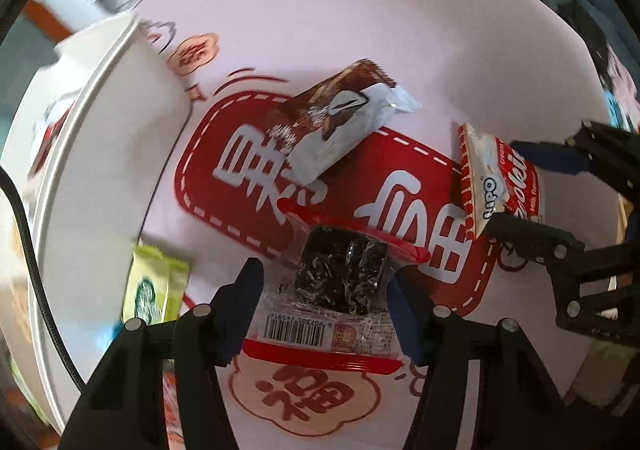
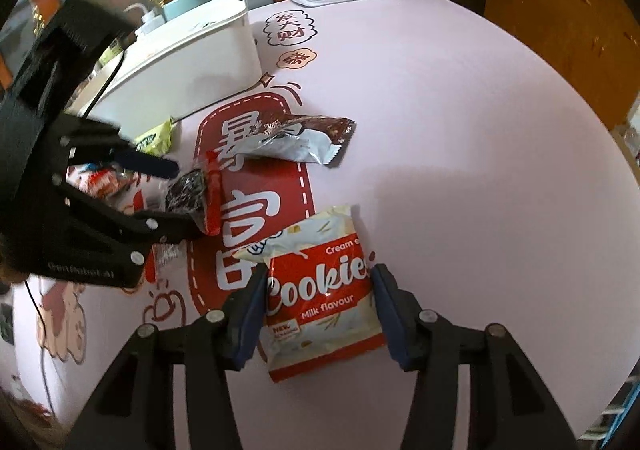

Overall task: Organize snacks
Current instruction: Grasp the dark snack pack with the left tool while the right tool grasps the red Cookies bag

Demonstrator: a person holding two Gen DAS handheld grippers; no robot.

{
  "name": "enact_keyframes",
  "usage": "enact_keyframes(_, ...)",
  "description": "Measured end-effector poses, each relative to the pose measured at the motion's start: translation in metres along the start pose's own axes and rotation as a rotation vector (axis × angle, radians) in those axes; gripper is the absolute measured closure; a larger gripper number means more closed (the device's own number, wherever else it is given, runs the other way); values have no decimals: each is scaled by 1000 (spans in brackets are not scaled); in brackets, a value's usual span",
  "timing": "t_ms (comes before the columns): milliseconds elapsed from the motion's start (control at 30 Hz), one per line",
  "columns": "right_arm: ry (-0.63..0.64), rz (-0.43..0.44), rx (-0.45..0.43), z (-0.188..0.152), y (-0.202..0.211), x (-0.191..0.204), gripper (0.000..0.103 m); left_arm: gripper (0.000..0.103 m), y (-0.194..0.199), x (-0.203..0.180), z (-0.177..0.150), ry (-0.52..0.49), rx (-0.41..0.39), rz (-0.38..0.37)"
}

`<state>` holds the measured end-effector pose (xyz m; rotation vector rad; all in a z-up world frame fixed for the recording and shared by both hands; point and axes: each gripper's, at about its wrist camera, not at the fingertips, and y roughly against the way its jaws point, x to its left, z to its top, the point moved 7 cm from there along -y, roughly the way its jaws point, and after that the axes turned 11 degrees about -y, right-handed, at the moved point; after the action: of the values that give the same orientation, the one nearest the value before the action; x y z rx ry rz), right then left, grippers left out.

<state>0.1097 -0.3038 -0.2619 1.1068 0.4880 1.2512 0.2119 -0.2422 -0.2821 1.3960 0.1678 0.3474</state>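
The left gripper [image 1: 324, 310] straddles the dark snack packet [image 1: 340, 282], fingers open and not touching. The right gripper [image 2: 320, 314], also open, brackets the cookie packet [image 2: 320, 290] across its short axis.

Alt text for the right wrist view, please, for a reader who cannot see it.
The open right gripper straddles a red-and-white cookies packet lying on a pink table. To its left, the left gripper straddles a dark snack pack, with a white bin behind.
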Motion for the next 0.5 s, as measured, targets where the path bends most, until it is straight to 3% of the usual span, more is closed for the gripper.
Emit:
enact_keyframes(133,-3,8,-12,1,6,4,52,48,8,7,-10,89,-1,29)
enact_keyframes(200,-4,21,-22,3,11,9,52,63,18,10,-14,124,-18,37)
enact_keyframes(500,-1,52,-66,11,30,22,52,64,47,21,-36,277,-55,24)
